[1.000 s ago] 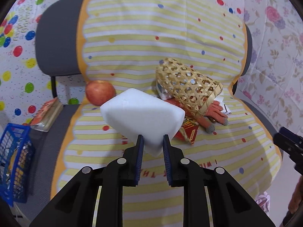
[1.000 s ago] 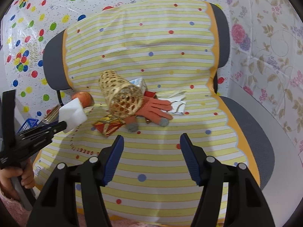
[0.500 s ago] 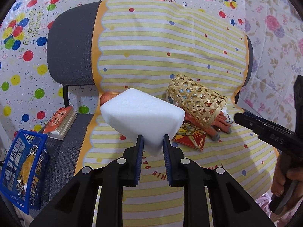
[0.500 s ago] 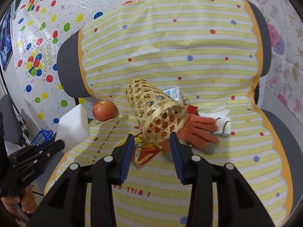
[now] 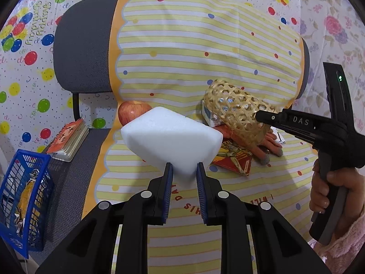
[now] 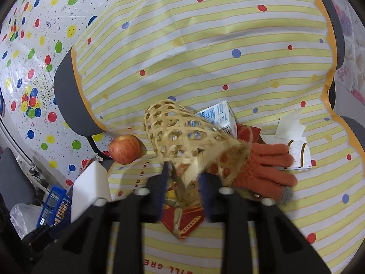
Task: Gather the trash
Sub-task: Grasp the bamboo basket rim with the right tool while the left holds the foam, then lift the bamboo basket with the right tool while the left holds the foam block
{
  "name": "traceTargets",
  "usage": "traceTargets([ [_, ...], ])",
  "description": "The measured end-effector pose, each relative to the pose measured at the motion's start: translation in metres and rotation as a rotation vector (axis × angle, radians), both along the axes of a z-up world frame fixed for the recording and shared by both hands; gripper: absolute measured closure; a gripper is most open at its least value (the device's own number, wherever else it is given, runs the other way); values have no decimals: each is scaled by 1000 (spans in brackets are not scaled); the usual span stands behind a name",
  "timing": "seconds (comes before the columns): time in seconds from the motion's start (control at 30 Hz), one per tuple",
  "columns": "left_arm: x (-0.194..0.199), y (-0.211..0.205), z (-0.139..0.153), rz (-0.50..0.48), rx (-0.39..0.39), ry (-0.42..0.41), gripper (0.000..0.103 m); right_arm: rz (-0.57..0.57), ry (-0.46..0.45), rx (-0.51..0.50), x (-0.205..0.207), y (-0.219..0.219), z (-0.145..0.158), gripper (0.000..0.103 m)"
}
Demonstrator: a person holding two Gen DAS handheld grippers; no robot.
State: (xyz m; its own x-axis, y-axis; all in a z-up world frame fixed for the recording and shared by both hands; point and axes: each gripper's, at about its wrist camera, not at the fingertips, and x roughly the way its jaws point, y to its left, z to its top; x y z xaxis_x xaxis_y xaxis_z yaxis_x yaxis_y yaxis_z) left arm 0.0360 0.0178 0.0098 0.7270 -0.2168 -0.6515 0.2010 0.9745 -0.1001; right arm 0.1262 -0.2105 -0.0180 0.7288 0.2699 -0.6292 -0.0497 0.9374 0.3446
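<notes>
A: So, where is there room? The yellow-striped plastic sheet (image 5: 182,52) runs over the grey chair (image 5: 82,45), and its near part with the red lettering lies bare in front of the pile.

B: The left edge is tighter: the grey seat mesh shows there, with a spiral notebook (image 5: 68,139) on it and a blue plastic wire basket (image 5: 25,196) at the rim, wrappers inside.

A: Grips?

B: The left gripper (image 5: 183,167) is clamped on one corner of the white foam block (image 5: 171,137), held up in the air above the sheet. The right gripper (image 6: 183,171) has just been closing; its jaws stand narrow with the rim of the woven bamboo basket (image 6: 182,134) between them, blurred, so I cannot tell whether the pads press on it.

A: The basket?

B: Open lattice, cone-shaped, on its side. Under and beside it: one knitted orange glove (image 6: 264,166), one small printed carton (image 6: 219,116), one crumpled red-and-yellow wrapper (image 6: 182,219), white paper (image 6: 294,141). One red apple (image 6: 124,148) sits apart, left.
</notes>
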Motion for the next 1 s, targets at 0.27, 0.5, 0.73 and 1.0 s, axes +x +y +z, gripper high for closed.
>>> traceTargets([
  [0.27, -26, 0, 17, -39, -26, -51, 81, 150, -116, -292, -71, 41, 46, 97],
  [0.5, -59, -21, 29, -136, -40, -93, 81, 100, -137, -360, -141, 28, 59, 97],
  [0.73, -101, -61, 24, -282, -32, -91, 81, -17, -132, -337, -206, -1, 58, 97],
  [1.0, -143, -113, 15, -473, -37, -82, 81, -150, -121, -343, -280, -35, 58, 97],
])
